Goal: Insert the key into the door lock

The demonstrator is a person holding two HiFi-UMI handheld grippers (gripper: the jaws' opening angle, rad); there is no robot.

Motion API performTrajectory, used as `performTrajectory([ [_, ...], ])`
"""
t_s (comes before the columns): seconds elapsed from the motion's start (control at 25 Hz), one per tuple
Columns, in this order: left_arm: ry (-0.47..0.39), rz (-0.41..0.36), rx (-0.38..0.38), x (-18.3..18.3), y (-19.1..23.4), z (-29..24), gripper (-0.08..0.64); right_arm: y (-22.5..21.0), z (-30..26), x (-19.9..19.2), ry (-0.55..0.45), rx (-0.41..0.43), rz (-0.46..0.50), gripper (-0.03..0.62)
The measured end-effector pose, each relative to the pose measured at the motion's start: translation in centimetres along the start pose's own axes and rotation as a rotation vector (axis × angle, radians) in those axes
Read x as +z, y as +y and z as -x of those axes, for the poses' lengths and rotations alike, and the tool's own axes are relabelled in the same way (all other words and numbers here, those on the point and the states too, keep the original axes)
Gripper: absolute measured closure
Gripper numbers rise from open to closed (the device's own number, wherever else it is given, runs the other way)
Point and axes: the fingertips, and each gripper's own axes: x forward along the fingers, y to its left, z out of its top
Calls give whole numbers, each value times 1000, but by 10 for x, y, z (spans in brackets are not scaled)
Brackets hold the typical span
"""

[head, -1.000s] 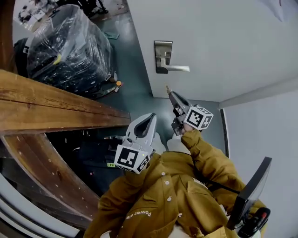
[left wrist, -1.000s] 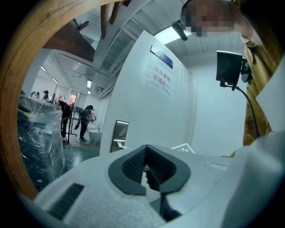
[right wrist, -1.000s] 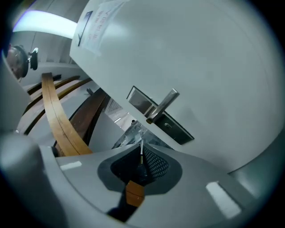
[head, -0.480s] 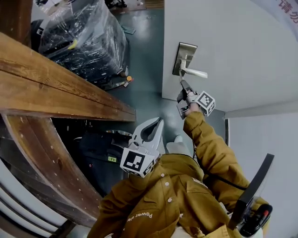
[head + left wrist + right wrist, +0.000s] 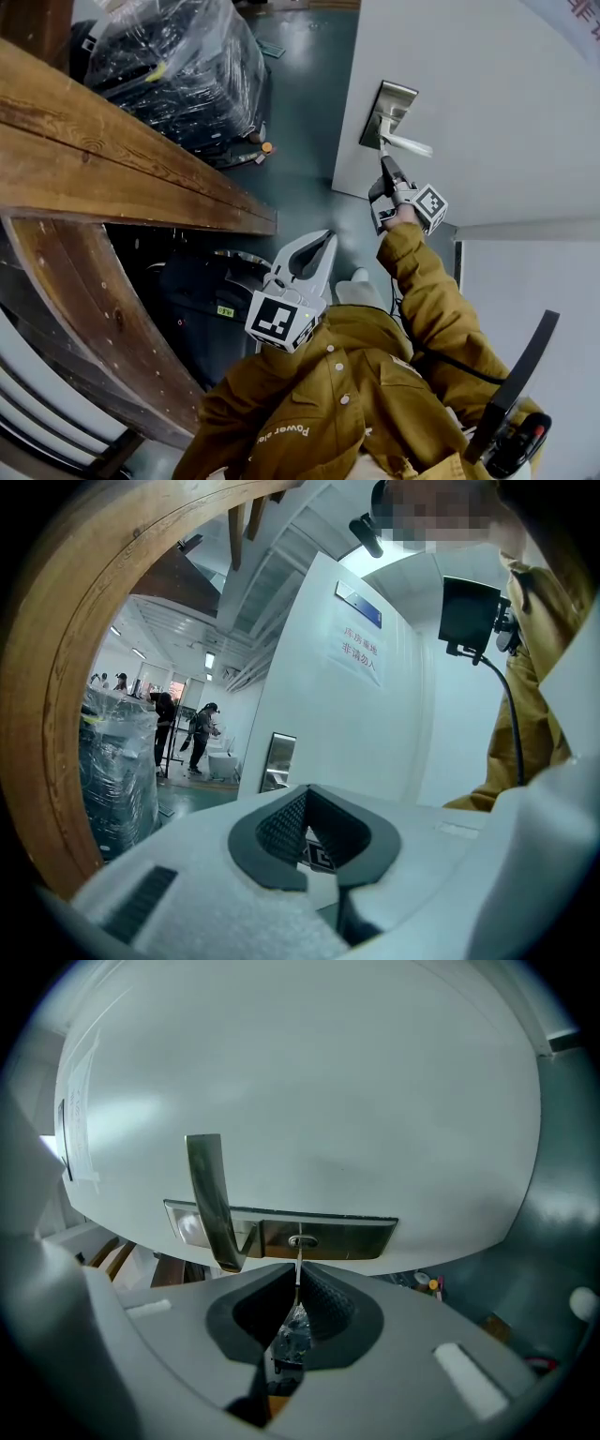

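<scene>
Your right tool (image 5: pixel 298 1267) is clamped on the key (image 5: pixel 299 1252), its tip at the keyhole (image 5: pixel 301 1240) in the lock plate (image 5: pixel 356 1238); if you tilt, the blade could jam or skid off, while your left tool (image 5: pixel 307 789) sits closed and empty.

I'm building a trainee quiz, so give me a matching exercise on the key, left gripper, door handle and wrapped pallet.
1 key
2 left gripper
3 door handle
4 wrapped pallet

a shut, empty
b on the floor
c pinched in the right gripper
d on the white door

Pairs: 1-c, 2-a, 3-d, 4-b
</scene>
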Motion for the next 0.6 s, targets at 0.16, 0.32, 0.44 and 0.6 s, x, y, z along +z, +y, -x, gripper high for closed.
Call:
performTrajectory([
  [0.16, 4, 1, -8, 2, -1, -4, 558, -7, -2, 0, 17, -7, -15, 563],
  [0.32, 3, 4, -7, 2, -1, -6, 558, 2, -4, -5, 29, 13, -45, 563],
  [0.44, 4, 0, -4, 3, 0, -8, 558, 6, -5, -3, 17, 19, -47, 563],
  [0.6, 4, -7, -3, 4, -1, -5, 558, 2, -4, -1, -15, 20, -80, 563],
])
